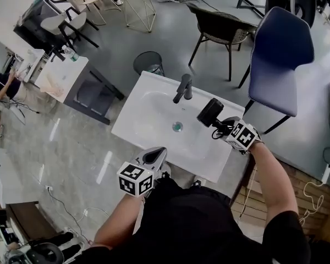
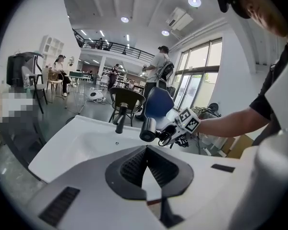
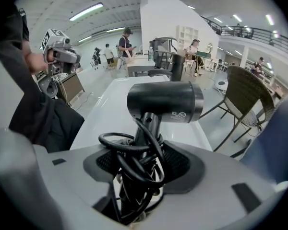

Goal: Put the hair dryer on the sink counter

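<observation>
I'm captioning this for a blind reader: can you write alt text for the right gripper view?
The right gripper clamps a black hair dryer and its looped cord over a white sink. A dark faucet stands behind the dryer, the left gripper shows at upper left, and a chair at right.

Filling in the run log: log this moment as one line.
phase: carry | right tongs: shut on dryer handle | left tongs: shut, empty | dryer: over right side of sink counter, not set down

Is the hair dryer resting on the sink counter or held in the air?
Held in the air: the right gripper clamps the hair dryer by its handle, above the sink counter.
</observation>
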`<action>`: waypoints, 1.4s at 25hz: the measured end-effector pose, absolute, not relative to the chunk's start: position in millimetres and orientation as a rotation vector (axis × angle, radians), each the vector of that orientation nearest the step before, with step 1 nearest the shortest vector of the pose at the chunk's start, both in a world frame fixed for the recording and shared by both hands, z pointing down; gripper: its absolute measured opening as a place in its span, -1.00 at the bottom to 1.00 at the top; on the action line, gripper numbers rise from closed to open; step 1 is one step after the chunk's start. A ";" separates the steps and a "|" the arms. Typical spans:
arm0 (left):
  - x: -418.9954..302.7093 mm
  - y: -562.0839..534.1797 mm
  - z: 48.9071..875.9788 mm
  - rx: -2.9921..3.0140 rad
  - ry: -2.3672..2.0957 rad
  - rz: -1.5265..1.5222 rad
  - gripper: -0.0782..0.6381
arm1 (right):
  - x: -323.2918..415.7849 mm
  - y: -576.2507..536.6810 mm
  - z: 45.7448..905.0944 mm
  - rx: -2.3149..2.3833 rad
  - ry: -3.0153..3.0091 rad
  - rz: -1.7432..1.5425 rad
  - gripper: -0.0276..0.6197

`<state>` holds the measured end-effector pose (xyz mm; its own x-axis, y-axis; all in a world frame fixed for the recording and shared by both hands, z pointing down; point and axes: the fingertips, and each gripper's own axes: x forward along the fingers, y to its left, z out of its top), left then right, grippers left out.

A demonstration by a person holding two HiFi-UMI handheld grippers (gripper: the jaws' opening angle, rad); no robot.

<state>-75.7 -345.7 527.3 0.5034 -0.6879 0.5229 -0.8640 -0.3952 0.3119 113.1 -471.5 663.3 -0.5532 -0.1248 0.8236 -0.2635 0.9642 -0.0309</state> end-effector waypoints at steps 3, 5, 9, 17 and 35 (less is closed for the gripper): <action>-80.6 -350.3 529.6 2.194 -1.267 0.437 -0.78 | 99.6 -489.1 674.2 0.238 -2.135 0.161 -0.18; -83.3 -352.7 529.4 2.195 -1.257 0.452 -0.78 | 93.3 -501.0 681.4 0.218 -2.101 0.143 -0.18; -89.7 -360.3 528.9 2.210 -1.236 0.476 -0.78 | 82.0 -521.0 685.2 0.148 -2.031 0.060 -0.18; -110.1 -383.8 535.8 2.223 -1.221 0.530 -0.78 | 70.5 -549.0 698.1 0.004 -1.926 -0.088 -0.18; -118.3 -406.8 545.6 2.220 -1.158 0.529 -0.78 | 81.3 -568.9 726.6 0.001 -1.875 -0.164 -0.17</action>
